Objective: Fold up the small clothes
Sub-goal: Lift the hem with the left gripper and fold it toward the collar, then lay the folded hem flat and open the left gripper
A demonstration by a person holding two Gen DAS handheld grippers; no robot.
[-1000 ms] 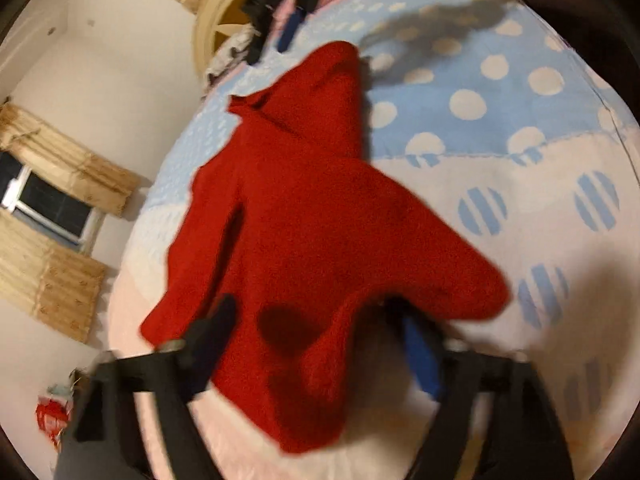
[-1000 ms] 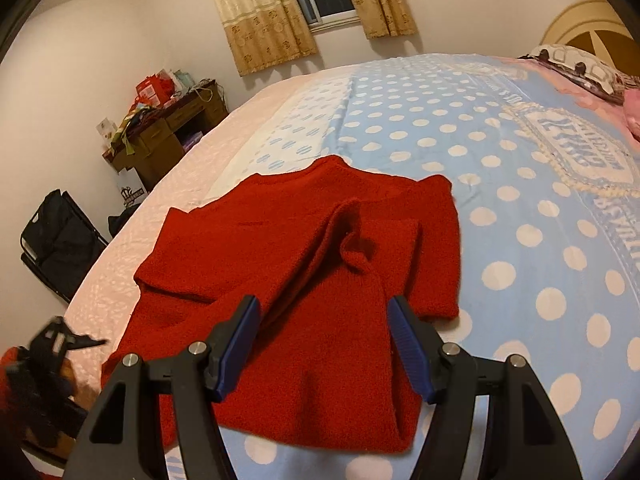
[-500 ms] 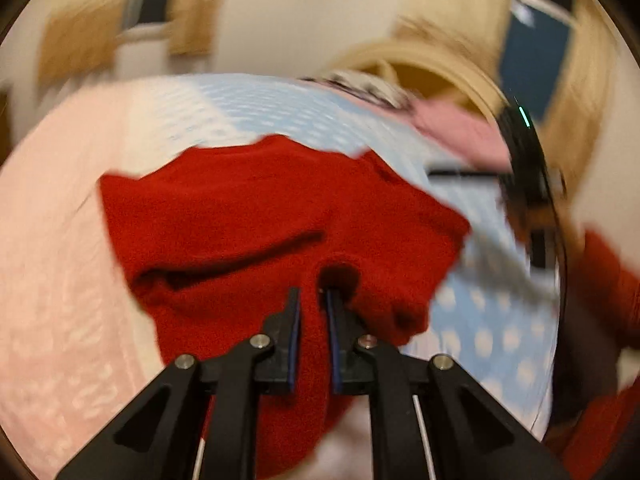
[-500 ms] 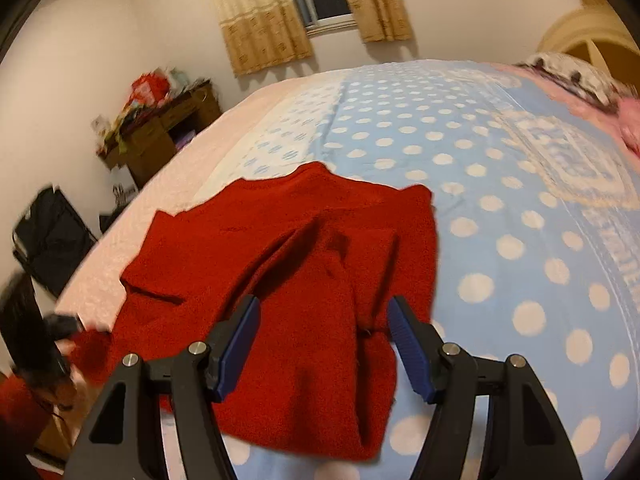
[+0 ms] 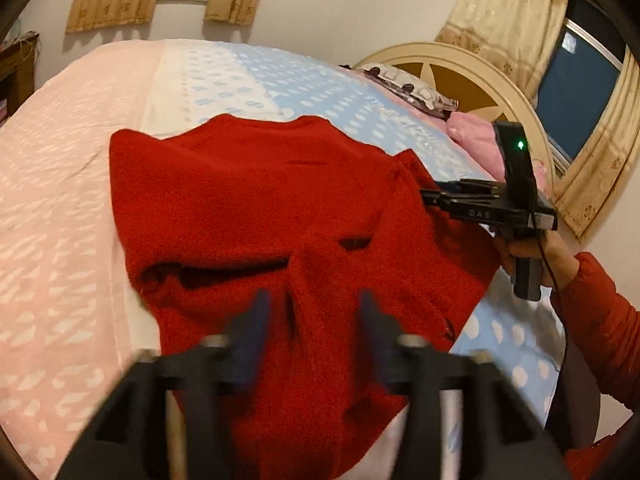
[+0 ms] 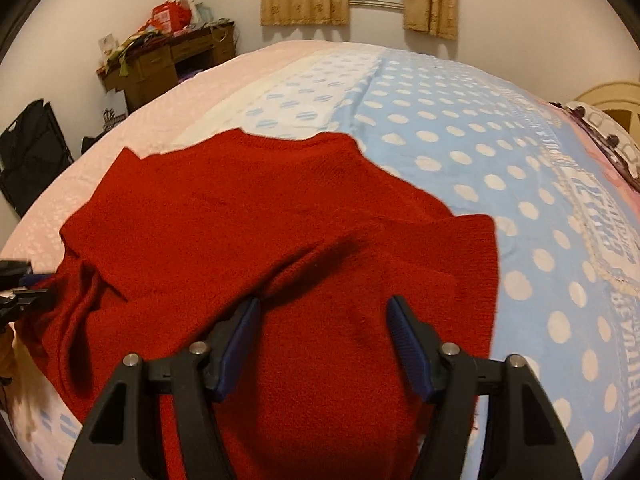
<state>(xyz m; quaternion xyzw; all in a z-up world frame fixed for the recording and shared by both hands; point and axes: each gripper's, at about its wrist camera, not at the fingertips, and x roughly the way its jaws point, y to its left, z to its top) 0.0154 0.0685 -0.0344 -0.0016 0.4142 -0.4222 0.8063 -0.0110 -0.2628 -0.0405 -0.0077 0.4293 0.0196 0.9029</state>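
A red knit sweater point(image 5: 256, 216) lies spread on the bed with a sleeve folded across its body; it also fills the right wrist view point(image 6: 280, 240). My left gripper point(image 5: 314, 312) is open and blurred, hovering over the sweater's near part with nothing between its fingers. My right gripper point(image 6: 324, 320) is open just above the sweater's near edge. The right gripper also shows from the side in the left wrist view point(image 5: 432, 196), at the sweater's right edge. The left gripper's tips show at the left border of the right wrist view point(image 6: 24, 292).
The bed cover point(image 6: 480, 128) is blue with white dots, pink and white toward the left point(image 5: 60, 200). A round headboard point(image 5: 480, 76) and pillows point(image 5: 408, 88) lie at the far right. A cluttered wooden desk point(image 6: 168, 60) and a black bag point(image 6: 32, 152) stand beside the bed.
My left gripper was shut on a fold of the sweater half a second ago and has since opened and let it go. The right gripper has moved closer over the sweater, still open.
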